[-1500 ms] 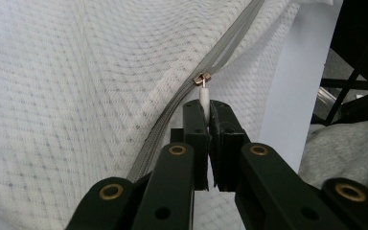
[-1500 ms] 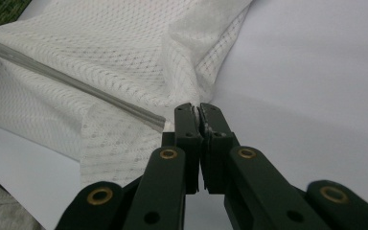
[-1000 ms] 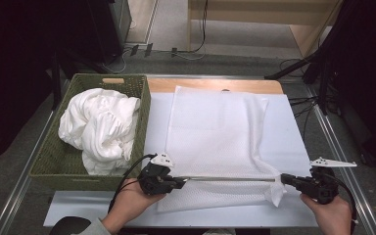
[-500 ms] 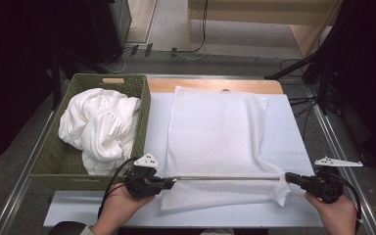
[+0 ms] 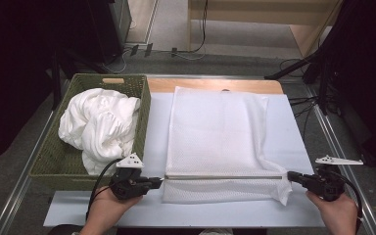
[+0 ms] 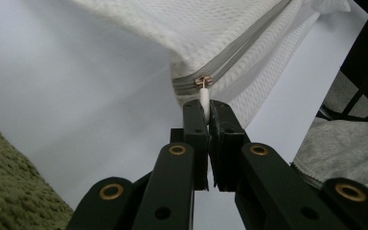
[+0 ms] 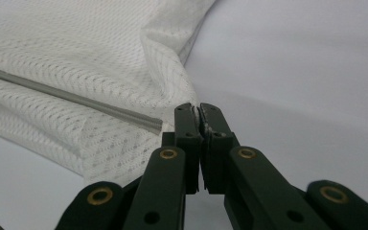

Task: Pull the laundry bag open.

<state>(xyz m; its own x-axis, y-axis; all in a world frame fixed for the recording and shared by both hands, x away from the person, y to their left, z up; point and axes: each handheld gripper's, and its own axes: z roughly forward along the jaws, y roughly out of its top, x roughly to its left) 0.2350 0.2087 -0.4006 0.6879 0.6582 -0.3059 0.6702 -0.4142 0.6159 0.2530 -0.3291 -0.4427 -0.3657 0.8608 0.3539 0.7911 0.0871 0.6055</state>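
Observation:
A white mesh laundry bag (image 5: 215, 132) lies flat on a white mat (image 5: 298, 137), with a grey zipper (image 5: 225, 177) running across its near end. My left gripper (image 5: 157, 180) is at the zipper's left end, shut on the white zipper pull (image 6: 204, 96) just below the brass slider (image 6: 202, 81). My right gripper (image 5: 291, 176) is at the zipper's right end, shut on the bag's corner fabric (image 7: 172, 100). In the gripper views the left gripper (image 6: 204, 108) and right gripper (image 7: 200, 112) both have their jaws pressed together. The zipper line is stretched straight between them.
A green woven basket (image 5: 54, 161) holding a bundle of white cloth (image 5: 100, 122) stands left of the mat, close to my left hand. A wooden board (image 5: 215, 85) lies behind the bag. The table's metal frame edges run along both sides.
My left gripper has moved left along the zipper line with the pull, reaching the bag's left edge. The right gripper shifted slightly right, keeping the zipper taut.

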